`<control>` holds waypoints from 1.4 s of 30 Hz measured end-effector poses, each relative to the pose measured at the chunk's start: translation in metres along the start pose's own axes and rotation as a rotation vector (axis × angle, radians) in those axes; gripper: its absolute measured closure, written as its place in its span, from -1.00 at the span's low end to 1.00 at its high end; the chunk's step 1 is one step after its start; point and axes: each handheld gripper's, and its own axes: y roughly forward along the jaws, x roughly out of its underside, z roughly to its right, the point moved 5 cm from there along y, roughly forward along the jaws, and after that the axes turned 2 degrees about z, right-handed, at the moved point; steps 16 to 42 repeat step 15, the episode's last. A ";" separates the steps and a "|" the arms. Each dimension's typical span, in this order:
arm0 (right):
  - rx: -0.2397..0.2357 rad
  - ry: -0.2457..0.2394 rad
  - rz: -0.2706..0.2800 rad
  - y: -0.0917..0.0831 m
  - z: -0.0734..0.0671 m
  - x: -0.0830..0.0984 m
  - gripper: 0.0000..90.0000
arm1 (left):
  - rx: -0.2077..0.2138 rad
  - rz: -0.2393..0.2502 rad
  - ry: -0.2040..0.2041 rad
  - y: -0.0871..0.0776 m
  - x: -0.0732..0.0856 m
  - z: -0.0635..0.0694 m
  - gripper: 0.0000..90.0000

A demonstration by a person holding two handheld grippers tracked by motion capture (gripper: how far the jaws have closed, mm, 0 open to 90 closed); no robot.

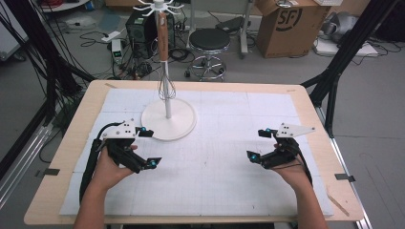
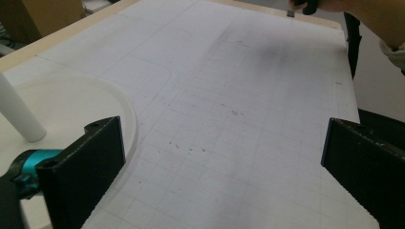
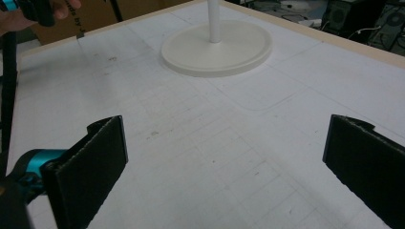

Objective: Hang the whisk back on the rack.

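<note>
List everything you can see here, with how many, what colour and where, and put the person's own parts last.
Table: one, light wood, under a white gridded mat.
Stand: one, white, round base on mat, left of centre.
Whisk: one, wooden handle, metal wires, hanging from stand.
Stool: one, black seat, floor behind table.
Cardboard box: one, brown, floor, far right.
Left gripper: one, black, jaws apart, beside stand base.
Right gripper: one, black, jaws apart, right side.
Hands: two, near edge.
</note>
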 end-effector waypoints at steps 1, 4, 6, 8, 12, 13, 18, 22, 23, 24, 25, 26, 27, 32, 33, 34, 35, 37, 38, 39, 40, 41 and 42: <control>0.003 -0.002 0.001 0.000 0.000 0.000 -1.00 | 0.001 0.000 0.001 0.000 0.000 0.000 -0.96; 0.000 0.002 -0.001 0.001 0.000 0.000 -1.00 | 0.000 -0.001 -0.001 0.000 0.000 0.000 -0.96; 0.000 -0.001 -0.002 0.001 0.000 0.000 -1.00 | 0.000 -0.003 0.000 0.000 0.001 0.000 -0.96; -0.001 0.003 -0.004 0.001 0.000 0.000 -1.00 | -0.001 -0.003 -0.002 0.000 0.001 0.000 -0.96; -0.003 0.002 -0.002 0.002 0.000 0.000 -1.00 | -0.002 -0.006 -0.001 0.000 0.001 -0.001 -0.96; -0.002 0.003 -0.002 0.002 0.000 0.000 -1.00 | -0.002 -0.006 -0.001 0.000 0.001 -0.001 -0.96; -0.004 -0.004 -0.006 0.002 0.000 0.000 -1.00 | -0.002 -0.004 -0.003 0.000 0.002 -0.001 -0.96; -0.004 -0.004 -0.006 0.002 0.000 0.000 -1.00 | -0.002 -0.004 -0.003 0.000 0.002 -0.001 -0.96; -0.004 -0.004 -0.006 0.002 0.000 0.000 -1.00 | -0.002 -0.004 -0.003 0.000 0.002 -0.001 -0.96; -0.004 -0.004 -0.006 0.002 0.000 0.000 -1.00 | -0.002 -0.004 -0.003 0.000 0.002 -0.001 -0.96; -0.004 -0.004 -0.006 0.002 0.000 0.000 -1.00 | -0.002 -0.004 -0.003 0.000 0.002 -0.001 -0.96; -0.004 -0.004 -0.006 0.002 0.000 0.000 -1.00 | -0.002 -0.004 -0.003 0.000 0.002 -0.001 -0.96; -0.004 -0.004 -0.006 0.002 0.000 0.000 -1.00 | -0.002 -0.004 -0.003 0.000 0.002 -0.001 -0.96; -0.004 -0.004 -0.006 0.002 0.000 0.000 -1.00 | -0.002 -0.004 -0.003 0.000 0.002 -0.001 -0.96; -0.004 -0.004 -0.006 0.002 0.000 0.000 -1.00 | -0.002 -0.004 -0.003 0.000 0.002 -0.001 -0.96; -0.004 -0.004 -0.006 0.002 0.000 0.000 -1.00 | -0.002 -0.004 -0.003 0.000 0.002 -0.001 -0.96; -0.004 -0.004 -0.006 0.002 0.000 0.000 -1.00 | -0.002 -0.004 -0.003 0.000 0.002 -0.001 -0.96; -0.004 -0.004 -0.006 0.002 0.000 0.000 -1.00 | -0.002 -0.004 -0.003 0.000 0.002 -0.001 -0.96; -0.004 -0.004 -0.006 0.002 0.000 0.000 -1.00 | -0.002 -0.004 -0.003 0.000 0.002 -0.001 -0.96; -0.004 -0.004 -0.006 0.002 0.000 0.000 -1.00 | -0.002 -0.004 -0.003 0.000 0.002 -0.001 -0.96; -0.004 -0.004 -0.006 0.002 0.000 0.000 -1.00 | -0.002 -0.004 -0.003 0.000 0.002 -0.001 -0.96; -0.004 -0.004 -0.006 0.002 0.000 0.000 -1.00 | -0.002 -0.004 -0.003 0.000 0.002 -0.001 -0.96; -0.004 -0.004 -0.006 0.002 0.000 0.000 -1.00 | -0.002 -0.004 -0.003 0.000 0.002 -0.001 -0.96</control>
